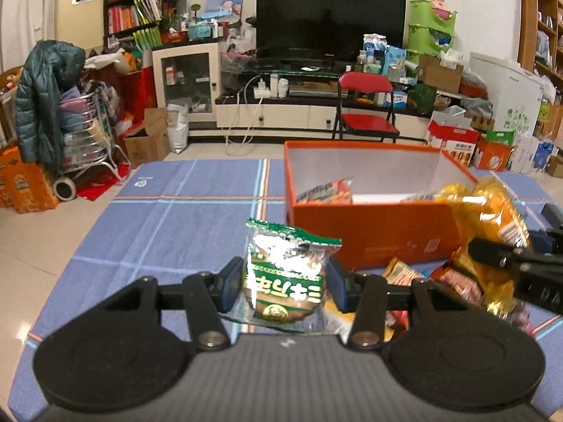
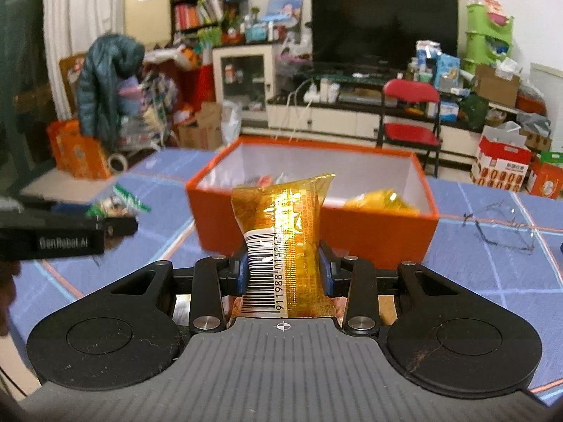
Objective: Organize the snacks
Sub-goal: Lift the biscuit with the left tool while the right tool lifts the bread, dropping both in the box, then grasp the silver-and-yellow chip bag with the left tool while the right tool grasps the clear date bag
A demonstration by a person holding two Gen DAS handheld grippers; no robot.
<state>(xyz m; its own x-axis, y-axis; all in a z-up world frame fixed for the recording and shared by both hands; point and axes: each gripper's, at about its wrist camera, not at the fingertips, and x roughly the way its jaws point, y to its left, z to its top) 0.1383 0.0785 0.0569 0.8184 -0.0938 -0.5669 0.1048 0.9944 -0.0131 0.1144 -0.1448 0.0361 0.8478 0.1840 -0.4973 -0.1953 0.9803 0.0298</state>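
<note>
Both grippers are holding snacks above the table. Left gripper [image 1: 285, 283] is clamping a green packet [image 1: 286, 272] between its blue pads, the packet standing upright with its crimped top edge pointing up and a round brown biscuit showing through the clear window. Right gripper [image 2: 284, 272] is squeezing a golden wrapper [image 2: 283, 246] tight at its middle, so the wrapper is pinching in at the waist, with its barcode facing the camera and its upper end fanning out above the fingers. An orange box [image 2: 369, 242] with white inner walls is sitting open on the blue checked tablecloth [image 1: 169, 218] just beyond both grippers; inside it a yellow bag [image 2: 381, 201] is lying against the right end and some red and orange packets [image 2: 262, 180] are resting near the far left corner. In the left wrist view, more loose snacks [image 1: 454, 281] are lying on the cloth in front of the box, partly hidden by the right gripper and its wrapper. A pair of glasses [image 2: 499, 227] is resting on the cloth to the right of the box. Behind the table a red folding chair [image 1: 366, 105] is standing before a dark television [image 1: 330, 17].
</note>
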